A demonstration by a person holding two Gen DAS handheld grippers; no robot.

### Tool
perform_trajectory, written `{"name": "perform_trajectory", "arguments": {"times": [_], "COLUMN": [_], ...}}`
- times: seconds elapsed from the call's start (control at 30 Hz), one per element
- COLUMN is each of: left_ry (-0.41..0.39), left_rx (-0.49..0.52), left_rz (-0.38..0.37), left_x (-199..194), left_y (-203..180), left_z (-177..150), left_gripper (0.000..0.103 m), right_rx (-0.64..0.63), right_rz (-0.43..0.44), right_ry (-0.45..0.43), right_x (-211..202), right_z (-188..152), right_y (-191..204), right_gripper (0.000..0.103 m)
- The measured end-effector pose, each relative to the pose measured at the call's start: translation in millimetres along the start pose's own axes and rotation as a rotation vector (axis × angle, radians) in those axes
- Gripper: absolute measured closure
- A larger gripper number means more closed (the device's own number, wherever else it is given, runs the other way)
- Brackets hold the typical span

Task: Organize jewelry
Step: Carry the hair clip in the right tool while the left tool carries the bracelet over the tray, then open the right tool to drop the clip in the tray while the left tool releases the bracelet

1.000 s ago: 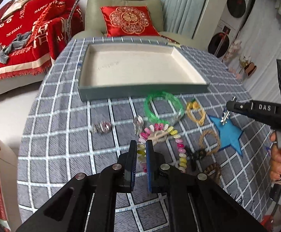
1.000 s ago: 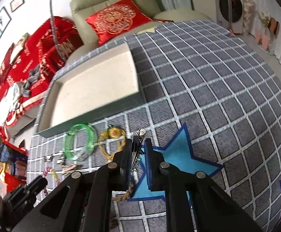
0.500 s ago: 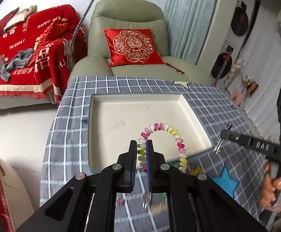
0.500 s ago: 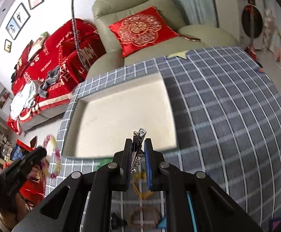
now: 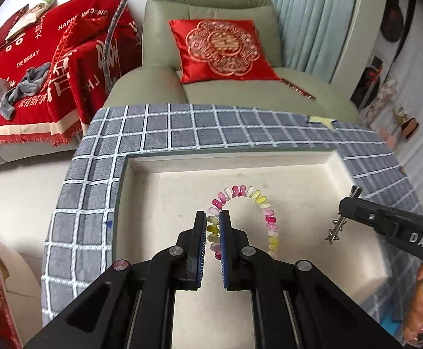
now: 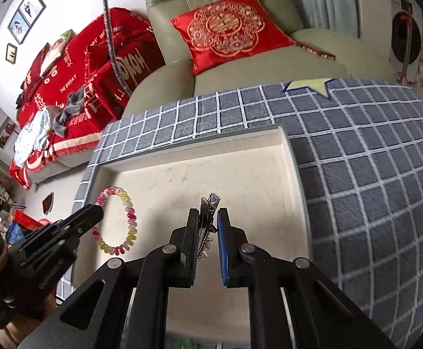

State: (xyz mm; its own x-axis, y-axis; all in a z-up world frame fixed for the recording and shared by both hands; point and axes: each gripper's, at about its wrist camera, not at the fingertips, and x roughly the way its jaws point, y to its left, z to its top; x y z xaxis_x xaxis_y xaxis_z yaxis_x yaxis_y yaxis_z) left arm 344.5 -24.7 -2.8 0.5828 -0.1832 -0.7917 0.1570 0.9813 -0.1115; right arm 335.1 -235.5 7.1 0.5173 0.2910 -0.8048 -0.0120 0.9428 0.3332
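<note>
My left gripper (image 5: 213,216) is shut on a pink, yellow and white beaded bracelet (image 5: 265,212) and holds it over the cream inside of the shallow tray (image 5: 159,192). The bracelet also shows in the right wrist view (image 6: 129,218), hanging from the left gripper (image 6: 92,212). My right gripper (image 6: 207,213) is shut on a silver metal hair clip (image 6: 210,200) and holds it over the right part of the tray (image 6: 240,174). In the left wrist view the clip (image 5: 338,226) dangles from the right gripper (image 5: 346,203).
The tray lies on a table with a grey checked cloth (image 5: 182,128). Behind it stands a green armchair (image 5: 211,8) with a red cushion (image 5: 223,49). A sofa with a red blanket (image 5: 36,58) is at the left.
Both grippers have lifted their items off the cloth and carried them forward over the tray. The other jewellery on the cloth has dropped out of view.
</note>
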Motion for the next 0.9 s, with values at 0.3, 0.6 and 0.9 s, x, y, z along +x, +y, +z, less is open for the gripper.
{"name": "perform_trajectory", "arguments": {"times": [0.3,0.6,0.9], "left_ry": [0.037,0.047,0.060], "left_rx": [0.002,0.071,0.071], "left_rz": [0.049,0.110,0.130], "left_x": [33,38,40], "left_y": [-2,-13,-14], "left_z": [1,-3,-3], "left_gripper": [0.079,0.079,0.079], "right_rx": [0.015,-0.020,0.012], "right_rz": [-0.015,-0.042,0.013], "right_ry": [0.040,0.056,-0.008], "right_x": [45,52,20], "right_z": [13,7,5], "right_y": [-12,-10,-5], "right_gripper": [0.090,0.076,0.048]}}
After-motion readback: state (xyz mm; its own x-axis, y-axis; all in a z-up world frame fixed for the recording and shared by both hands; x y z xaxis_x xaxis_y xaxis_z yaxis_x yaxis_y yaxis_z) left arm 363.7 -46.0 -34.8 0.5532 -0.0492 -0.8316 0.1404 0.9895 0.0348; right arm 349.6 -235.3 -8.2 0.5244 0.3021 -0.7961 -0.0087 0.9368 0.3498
